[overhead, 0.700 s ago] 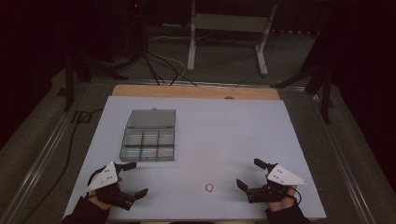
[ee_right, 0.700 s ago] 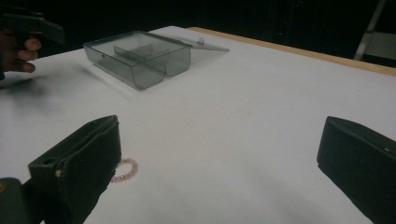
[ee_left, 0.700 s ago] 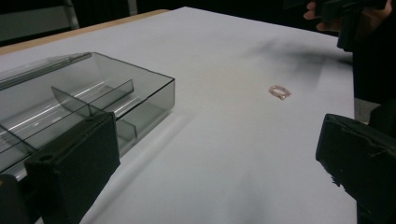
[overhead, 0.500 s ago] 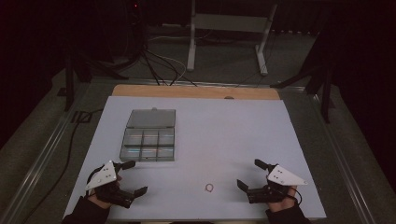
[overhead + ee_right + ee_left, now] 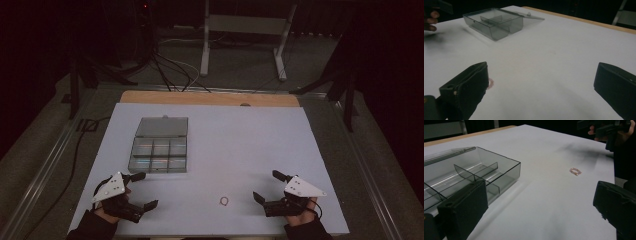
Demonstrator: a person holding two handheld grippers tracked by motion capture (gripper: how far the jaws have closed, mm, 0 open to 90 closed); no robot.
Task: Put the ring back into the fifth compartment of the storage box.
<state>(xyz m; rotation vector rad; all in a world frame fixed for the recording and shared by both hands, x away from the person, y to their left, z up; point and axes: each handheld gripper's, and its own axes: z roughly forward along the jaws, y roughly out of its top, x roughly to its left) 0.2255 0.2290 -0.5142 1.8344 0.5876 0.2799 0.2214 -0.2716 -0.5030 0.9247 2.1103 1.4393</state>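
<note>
No shift against the views of a moment ago: left tongs (image 5: 145, 190) and right tongs (image 5: 266, 185) parked at the near edge of the white counter (image 5: 240, 140), both gaping wide, nothing between the jaws. Reads as a pause before the first reach, so no step of the work begun yet. Small pinkish ring (image 5: 224, 201) flat on the counter between the two tongs, nearer the right pair, touching neither; in the right gripper view half tucked behind one jaw. Smoky clear plastic box with six compartments (image 5: 159, 155) just beyond the left tongs, flat lid (image 5: 162, 127) folded open behind it, compartments seemingly empty. Open counter from ring to box, nothing in the way. Pale wooden strip (image 5: 210, 98) along the far edge; black cables (image 5: 172, 75) and grey metal stand (image 5: 245, 30) on the floor beyond, well apart.
</note>
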